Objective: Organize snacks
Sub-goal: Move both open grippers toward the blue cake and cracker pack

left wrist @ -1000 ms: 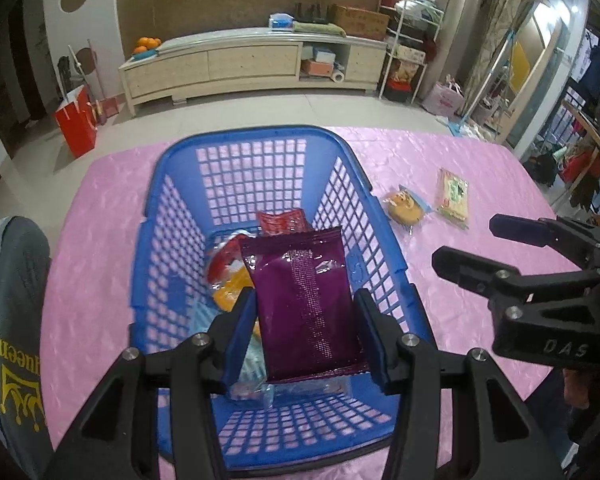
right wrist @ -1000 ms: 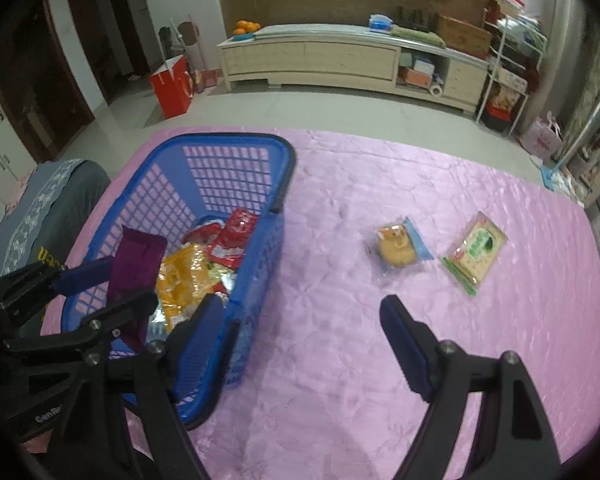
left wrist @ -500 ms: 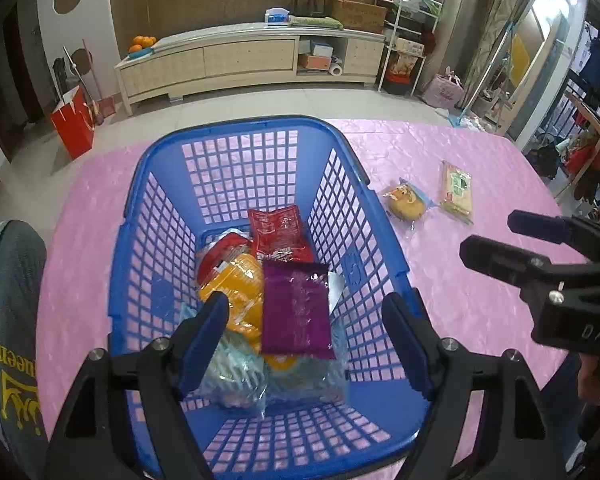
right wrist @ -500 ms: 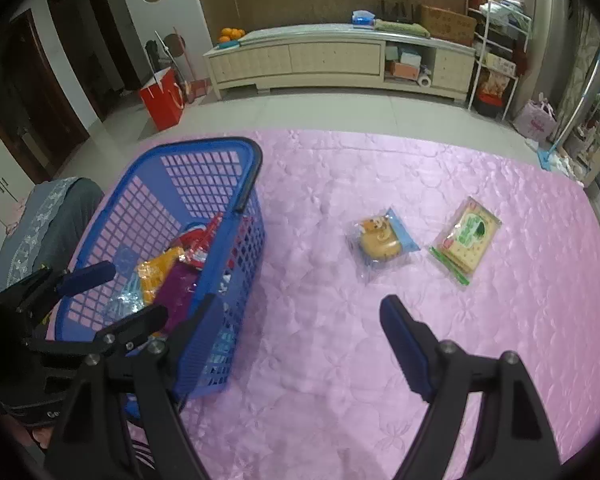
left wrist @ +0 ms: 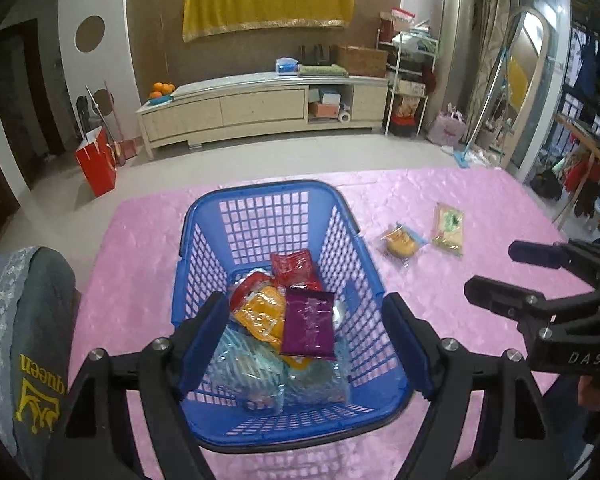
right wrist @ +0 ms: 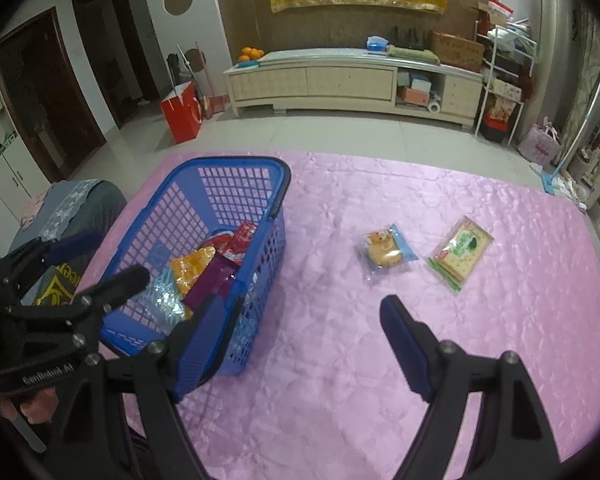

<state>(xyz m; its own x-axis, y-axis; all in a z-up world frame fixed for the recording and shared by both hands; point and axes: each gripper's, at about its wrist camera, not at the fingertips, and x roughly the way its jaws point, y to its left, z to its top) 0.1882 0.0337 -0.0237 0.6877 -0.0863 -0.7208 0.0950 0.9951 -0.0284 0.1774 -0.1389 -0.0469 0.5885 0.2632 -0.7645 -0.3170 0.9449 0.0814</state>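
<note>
A blue lattice basket (left wrist: pixel 204 236) (right wrist: pixel 276 184) stands on the pink table. Inside lie several snack packets, the purple packet (left wrist: pixel 309 329) (right wrist: pixel 208 284) on top, beside orange (left wrist: pixel 260 314) and red (left wrist: pixel 295 267) ones. My left gripper (left wrist: pixel 304 344) hovers open above the basket's near end, nothing between its pads. My right gripper (right wrist: pixel 300 344) is open over bare cloth to the right of the basket. Beyond it lie a bun packet (right wrist: pixel 384 252) (left wrist: pixel 403 242) and a green cracker packet (right wrist: pixel 462 252) (left wrist: pixel 448 228).
The pink tablecloth (right wrist: pixel 340 360) spreads wide to the right of the basket. A grey cushion with yellow print (left wrist: pixel 32 352) sits at the table's left edge. Far behind stand a cream cabinet (right wrist: pixel 340 80) and a red bag (right wrist: pixel 182 110) on the floor.
My left gripper let go of the purple packet, which dropped into the basket, then opened wide and rose. My right gripper drifted right and up, staying open.
</note>
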